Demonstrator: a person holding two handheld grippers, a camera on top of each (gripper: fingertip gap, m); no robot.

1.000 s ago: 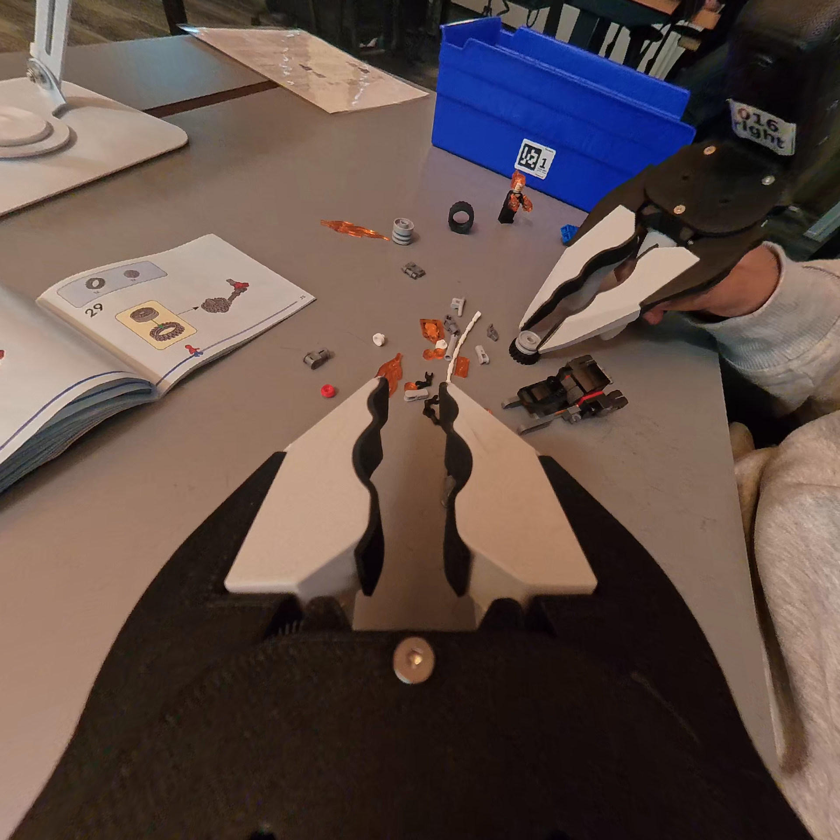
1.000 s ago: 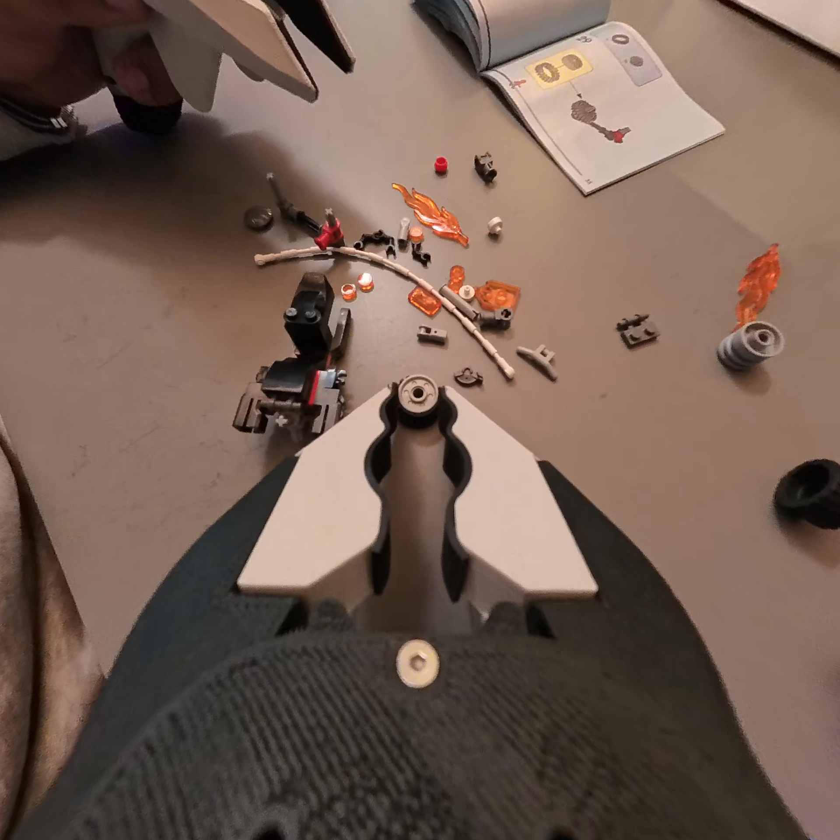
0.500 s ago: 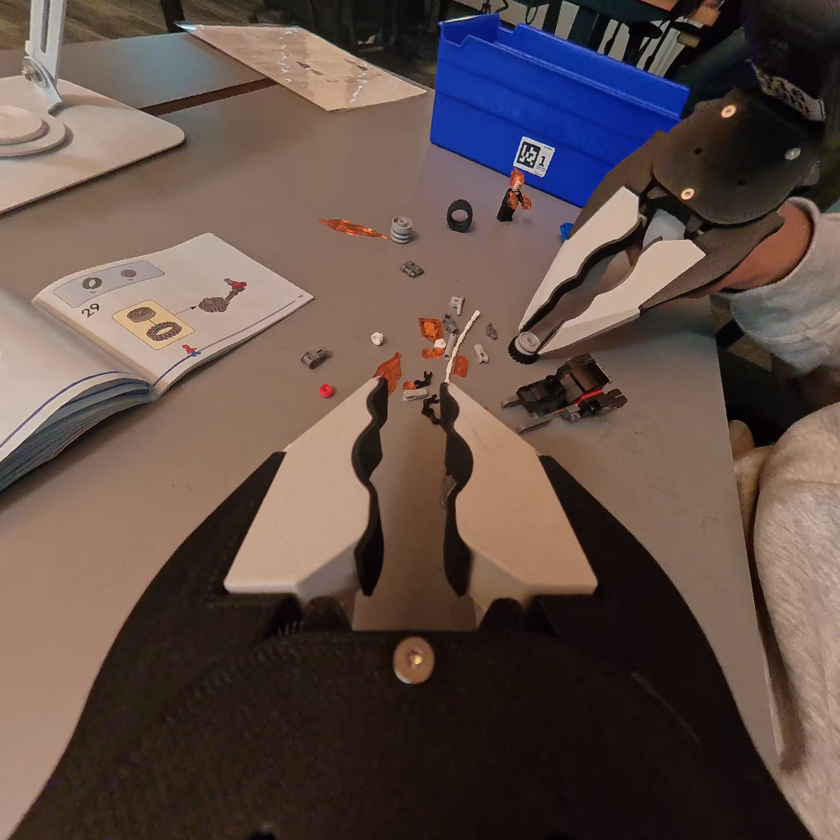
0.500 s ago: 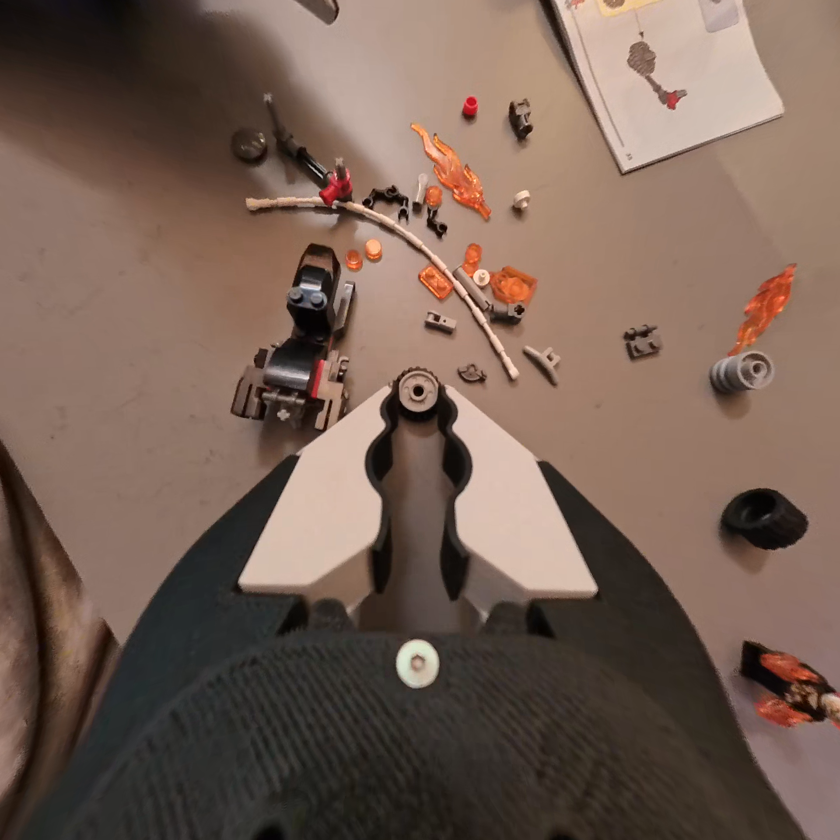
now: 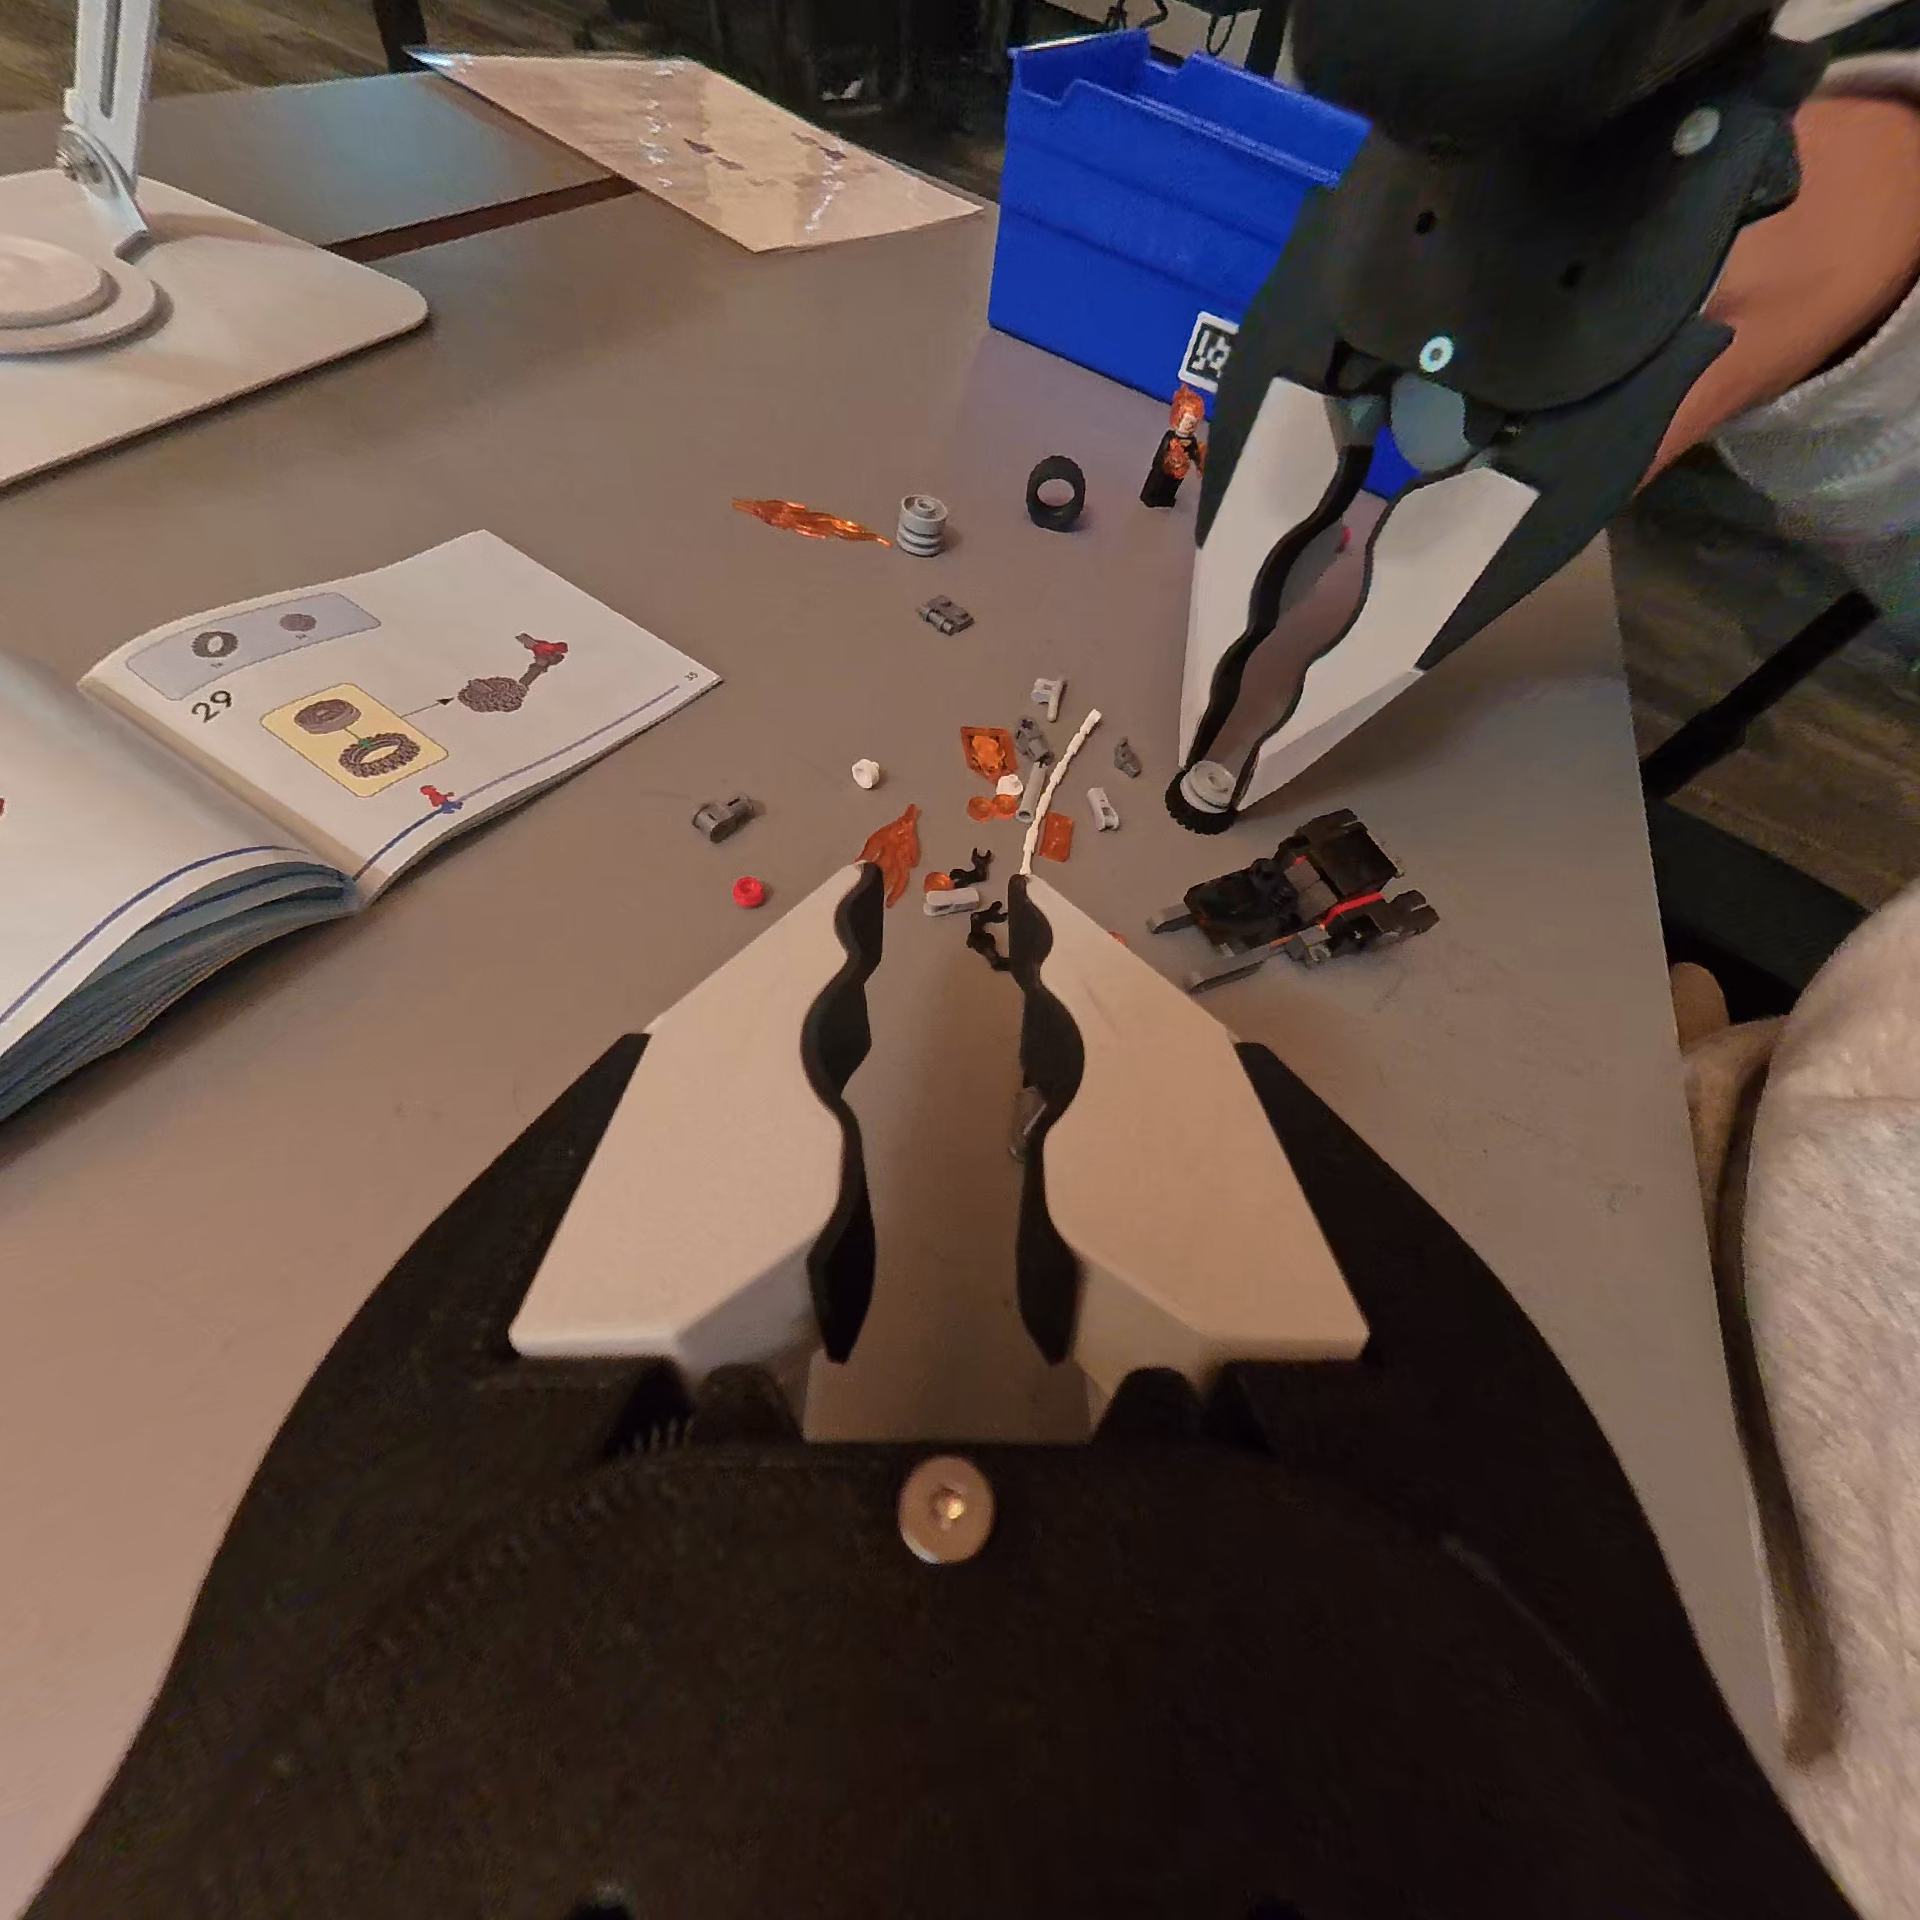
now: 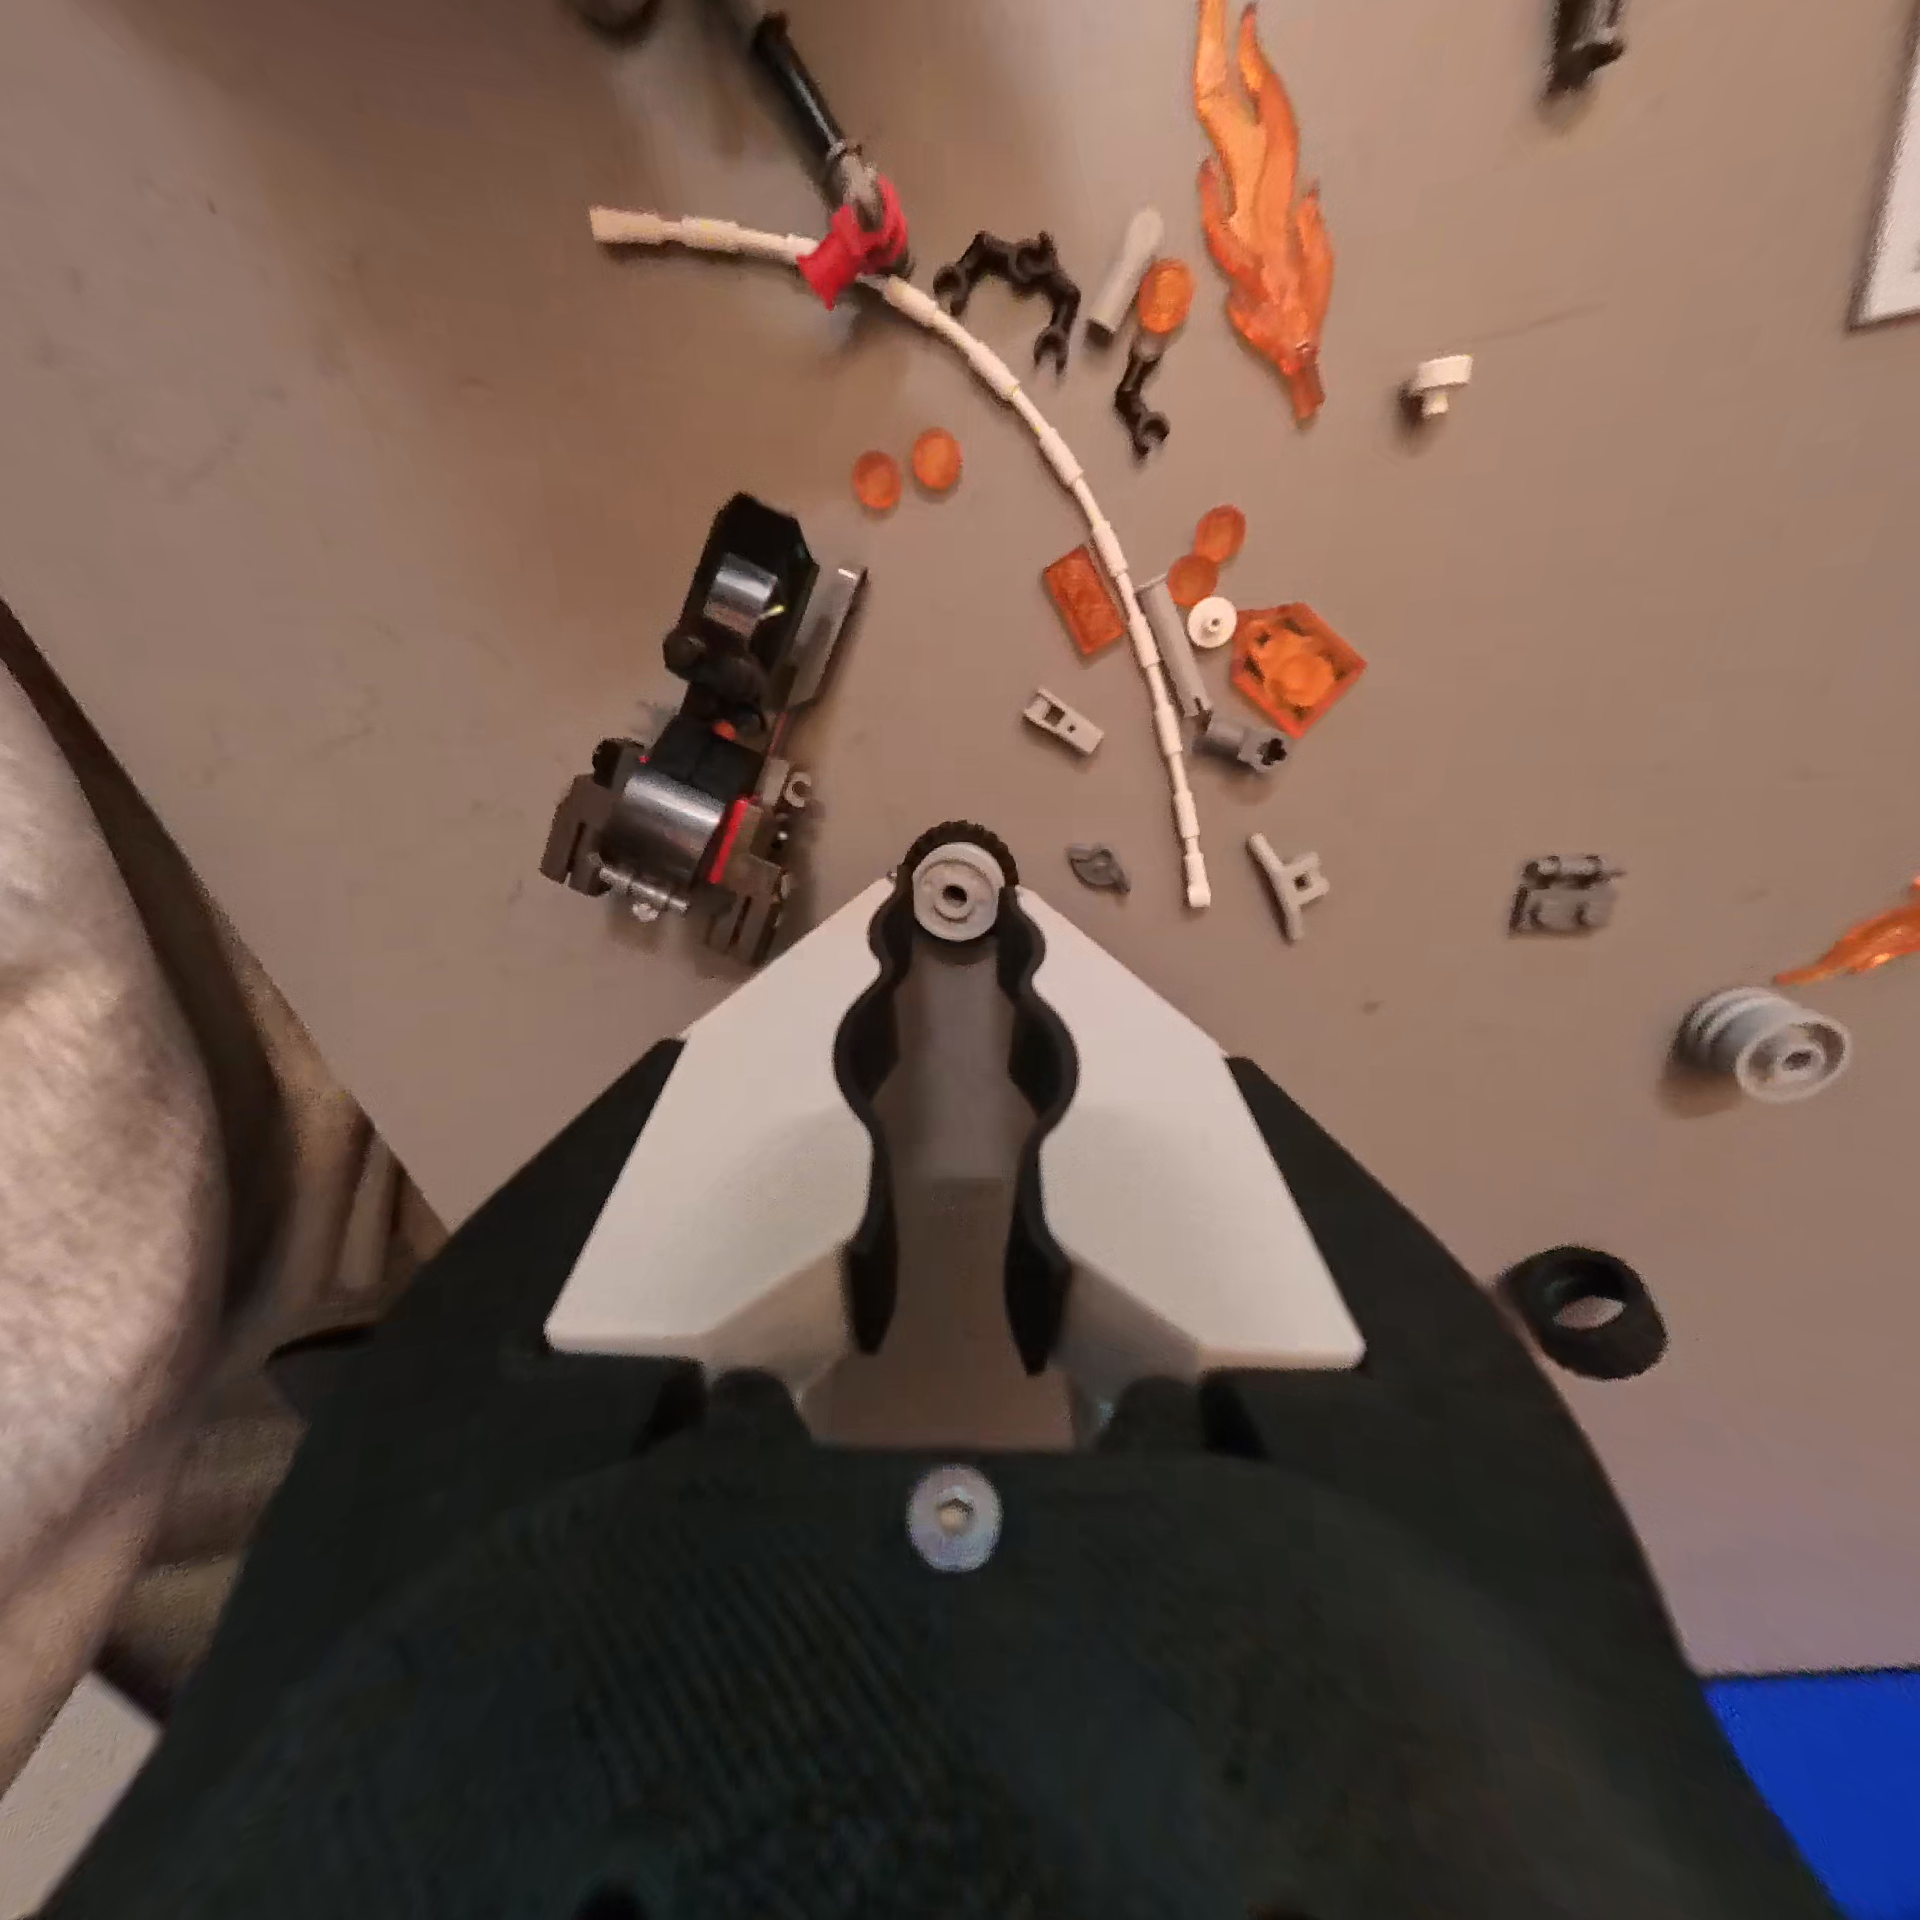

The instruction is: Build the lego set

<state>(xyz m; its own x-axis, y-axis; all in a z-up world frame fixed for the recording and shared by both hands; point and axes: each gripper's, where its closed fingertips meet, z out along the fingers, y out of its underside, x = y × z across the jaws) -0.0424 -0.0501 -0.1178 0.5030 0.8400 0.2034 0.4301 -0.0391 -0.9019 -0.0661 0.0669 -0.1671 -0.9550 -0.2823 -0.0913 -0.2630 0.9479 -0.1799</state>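
one small wheel (image 6: pixel 958 891), a grey hub in a black tyre, sits pinched at the fingertips of the right gripper (image 6: pixel 958 914), just above the table (image 6: pixel 312 364) beside the one part-built black vehicle (image 6: pixel 707 748). the left gripper (image 5: pixel 943 896) has its jaws a little apart, holding nothing. loose: one bare grey hub (image 6: pixel 1766 1044), one black tyre (image 6: pixel 1584 1311), two large flame pieces. only the left wrist view shows the one minifigure (image 5: pixel 1179 447), instruction booklet (image 5: pixel 312 727) and blue bin (image 5: pixel 1143 208).

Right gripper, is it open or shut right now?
Shut: the right gripper pinches a small wheel, grey hub in black tyre, between its fingertips.
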